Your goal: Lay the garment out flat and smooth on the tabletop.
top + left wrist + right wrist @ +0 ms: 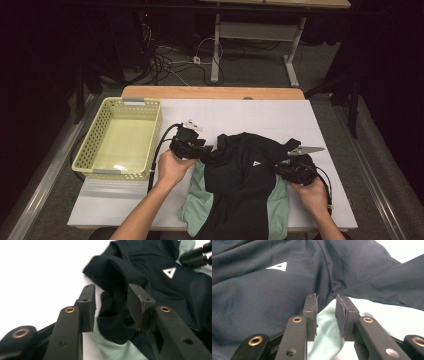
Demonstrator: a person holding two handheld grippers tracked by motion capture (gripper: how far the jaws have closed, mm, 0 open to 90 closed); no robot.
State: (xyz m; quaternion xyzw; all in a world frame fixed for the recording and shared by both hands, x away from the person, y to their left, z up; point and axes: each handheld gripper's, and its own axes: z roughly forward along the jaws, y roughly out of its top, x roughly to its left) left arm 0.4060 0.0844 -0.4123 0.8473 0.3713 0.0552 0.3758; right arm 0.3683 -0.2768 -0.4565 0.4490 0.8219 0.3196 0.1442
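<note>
A black garment (245,175) with a small white triangle logo (169,272) lies crumpled on the white table top, over pale green cloth (199,202). My left gripper (207,148) is at the garment's left edge. In the left gripper view (111,287) its jaws stand apart, with a black fold between them that the pads do not press. My right gripper (280,165) is at the garment's right edge. In the right gripper view (326,295) there is a gap between the jaws, green cloth shows under them, and bunched black fabric (362,277) sits just past the tips.
A pale yellow perforated basket (120,103) stands on the left of the white table top (260,112). The far half of the table top is bare. Beyond the table are cables on the floor (170,62) and another table's legs.
</note>
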